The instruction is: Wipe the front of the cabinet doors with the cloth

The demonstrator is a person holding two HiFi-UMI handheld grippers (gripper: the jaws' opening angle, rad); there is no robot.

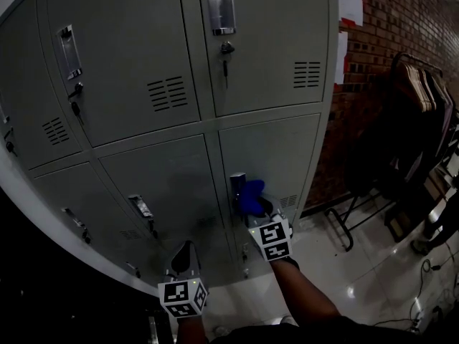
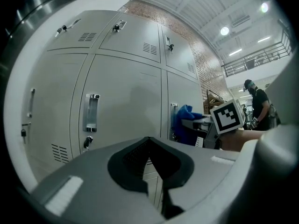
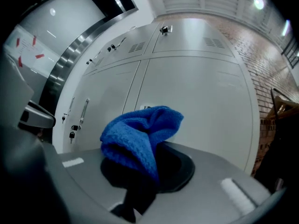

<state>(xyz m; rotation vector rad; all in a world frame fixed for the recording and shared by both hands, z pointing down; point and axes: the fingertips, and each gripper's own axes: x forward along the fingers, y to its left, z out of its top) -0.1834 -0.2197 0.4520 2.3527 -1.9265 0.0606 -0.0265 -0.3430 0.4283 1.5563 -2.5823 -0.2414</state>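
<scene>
A bank of grey cabinet doors (image 1: 136, 70) fills the head view, and each door has a handle and a key. My right gripper (image 1: 255, 208) is shut on a bunched blue cloth (image 1: 250, 195). It holds the cloth against the lower right door (image 1: 276, 156), beside that door's handle (image 1: 237, 181). In the right gripper view the cloth (image 3: 140, 134) bulges out of the jaws, close to the door (image 3: 205, 101). My left gripper (image 1: 186, 252) hangs lower, in front of the bottom doors, shut and empty. The left gripper view shows the cloth (image 2: 186, 117) and the right gripper's marker cube (image 2: 227, 116).
A brick wall (image 1: 401, 20) meets the cabinets on the right. A black clothes rack (image 1: 423, 92) with hangers stands on the shiny floor (image 1: 358, 271), with cables near it. Far off in the left gripper view stands a person (image 2: 258, 105).
</scene>
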